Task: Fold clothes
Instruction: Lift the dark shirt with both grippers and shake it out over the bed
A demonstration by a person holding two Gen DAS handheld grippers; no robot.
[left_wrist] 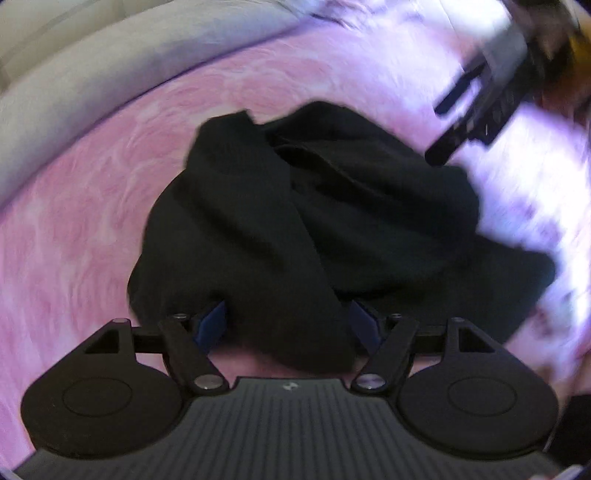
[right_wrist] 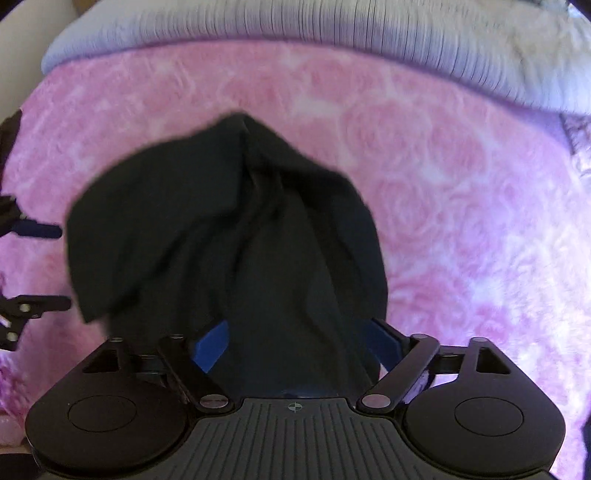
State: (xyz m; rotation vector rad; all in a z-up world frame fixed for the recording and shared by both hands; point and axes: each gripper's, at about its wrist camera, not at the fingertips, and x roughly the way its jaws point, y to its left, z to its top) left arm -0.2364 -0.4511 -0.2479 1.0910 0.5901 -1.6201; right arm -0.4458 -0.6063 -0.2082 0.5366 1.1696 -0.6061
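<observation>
At the centre of both views a black garment (left_wrist: 295, 221) lies bunched on a pink rose-patterned bedspread (left_wrist: 92, 221), with deep folds running through it. In the left wrist view the cloth fills the middle of the frame and a flap of it falls down between the blue pads (left_wrist: 212, 325) of the left tool (left_wrist: 288, 328); the fingers stand fairly wide with the fabric between them, and whether they pinch it cannot be told. At the upper right of that frame the right tool (left_wrist: 461, 118) shows as a blurred dark shape above the garment's far edge.

In the right wrist view the garment (right_wrist: 221, 229) rises to a peak at upper centre and a band of it runs straight down between the right tool's (right_wrist: 295, 350) pads (right_wrist: 214, 343), which sit close against the cloth on both sides, gripping it. At the left edge of this frame, parts of the left tool (right_wrist: 33, 266) reach in beside the garment. A grey ribbed blanket (right_wrist: 332, 33) lies across the top, past the bedspread (right_wrist: 461, 203).
</observation>
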